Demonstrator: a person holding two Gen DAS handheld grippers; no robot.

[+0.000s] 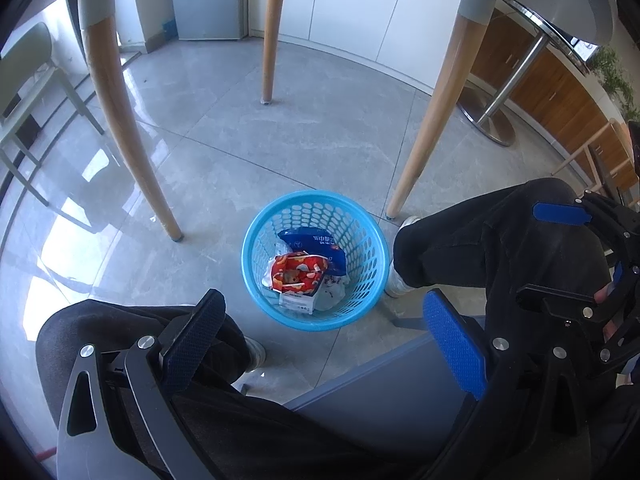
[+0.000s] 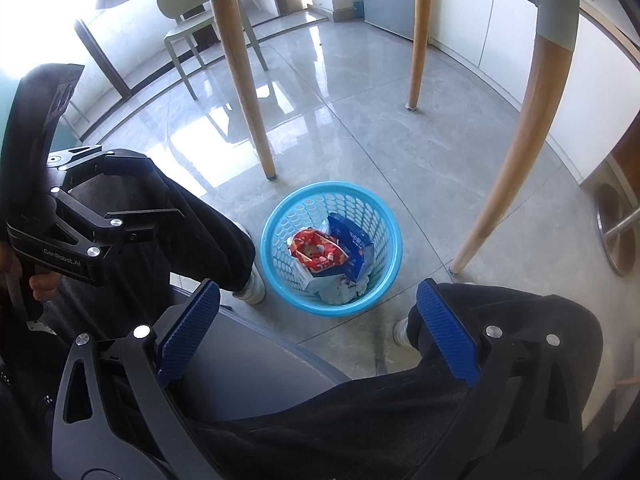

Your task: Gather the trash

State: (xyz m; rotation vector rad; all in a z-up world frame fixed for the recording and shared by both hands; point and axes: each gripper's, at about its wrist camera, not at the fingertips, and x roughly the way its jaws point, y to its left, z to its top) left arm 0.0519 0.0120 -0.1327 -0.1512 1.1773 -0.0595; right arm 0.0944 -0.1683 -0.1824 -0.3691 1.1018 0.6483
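Observation:
A round blue plastic basket point(image 1: 256, 276) stands on the grey floor between the person's legs; it also shows in the right wrist view point(image 2: 394, 240). In it lie a red snack wrapper point(image 1: 298, 274), a blue packet point(image 1: 316, 244) and crumpled white paper point(image 1: 332, 296). The same wrapper point(image 2: 318, 254), packet point(image 2: 352, 248) and paper point(image 2: 340, 290) show in the right wrist view. My left gripper point(image 1: 324, 320) is open and empty, above and nearer than the basket. My right gripper point(image 2: 318, 308) is open and empty, likewise over the near rim. The other gripper shows at each view's side.
A white table stands overhead on wooden legs point(image 1: 432, 120), point(image 1: 120, 120), point(image 2: 244, 76), point(image 2: 516, 152). The person's black-trousered knees point(image 1: 500, 240), point(image 2: 188, 216) flank the basket. A grey chair seat edge point(image 1: 380, 392) is below. A pale chair point(image 2: 188, 28) and a metal table base point(image 1: 492, 120) stand farther off.

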